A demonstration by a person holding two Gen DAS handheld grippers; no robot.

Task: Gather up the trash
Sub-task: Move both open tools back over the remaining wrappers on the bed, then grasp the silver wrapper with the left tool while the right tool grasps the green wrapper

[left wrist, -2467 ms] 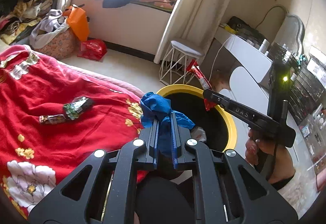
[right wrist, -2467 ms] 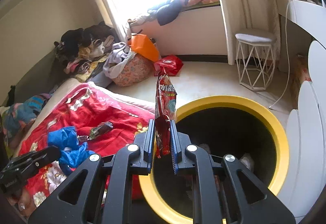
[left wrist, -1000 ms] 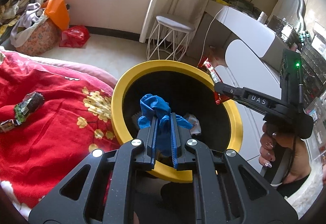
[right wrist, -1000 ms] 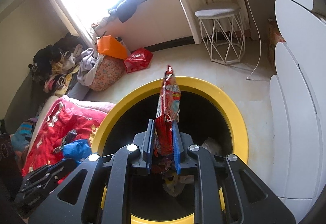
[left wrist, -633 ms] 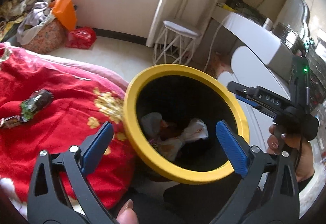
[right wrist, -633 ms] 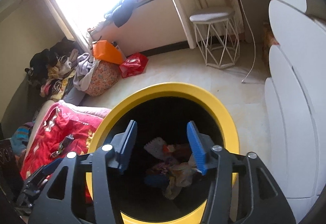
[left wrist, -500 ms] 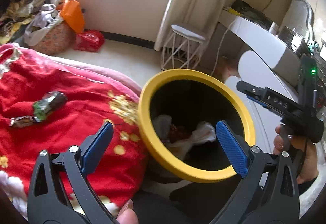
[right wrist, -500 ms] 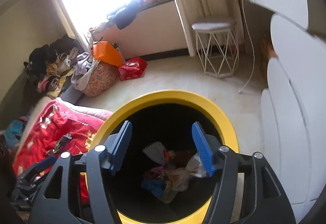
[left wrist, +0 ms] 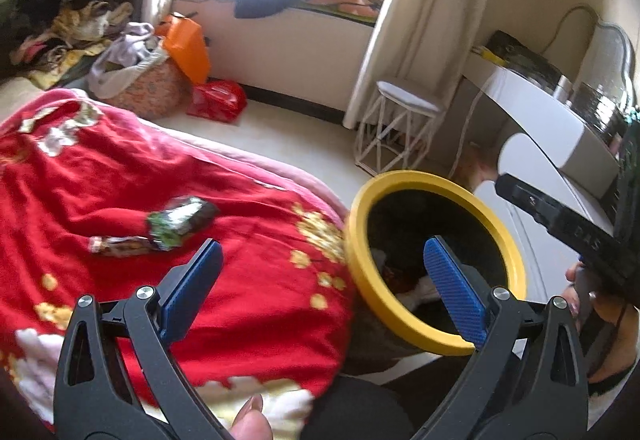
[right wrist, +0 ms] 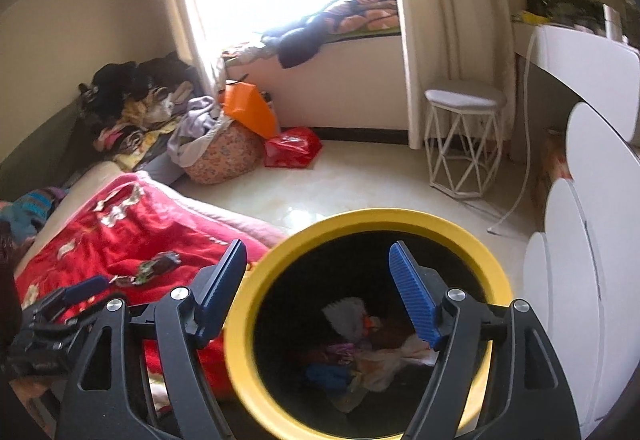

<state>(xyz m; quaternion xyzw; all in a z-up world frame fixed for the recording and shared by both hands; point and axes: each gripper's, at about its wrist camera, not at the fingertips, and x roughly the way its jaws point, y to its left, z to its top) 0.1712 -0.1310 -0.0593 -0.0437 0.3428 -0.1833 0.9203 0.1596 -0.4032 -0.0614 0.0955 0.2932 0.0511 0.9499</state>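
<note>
A yellow-rimmed black bin (left wrist: 356,272) stands beside the bed; it also shows in the right wrist view (right wrist: 240,356) with crumpled trash (right wrist: 360,352) inside, blue and white pieces among it. My left gripper (left wrist: 324,280) is open and empty, above the bed's edge, left of the bin. My right gripper (right wrist: 316,288) is open and empty over the bin's mouth; it also shows at the right of the left wrist view (left wrist: 560,220). Two wrappers lie on the red blanket: a green-black one (left wrist: 180,222) and a thin brown one (left wrist: 118,245).
The red flowered blanket (left wrist: 100,180) covers the bed at left. A white wire stool (left wrist: 400,132) stands behind the bin, white cabinets (right wrist: 588,240) to its right. A cloth basket (right wrist: 222,156), an orange bag and a red bag (right wrist: 292,146) sit on the floor by the window.
Both grippers opened over the bin and dropped the blue wad and the red snack packet in. Since then the left gripper has swung left toward the bed, and the right has pulled back.
</note>
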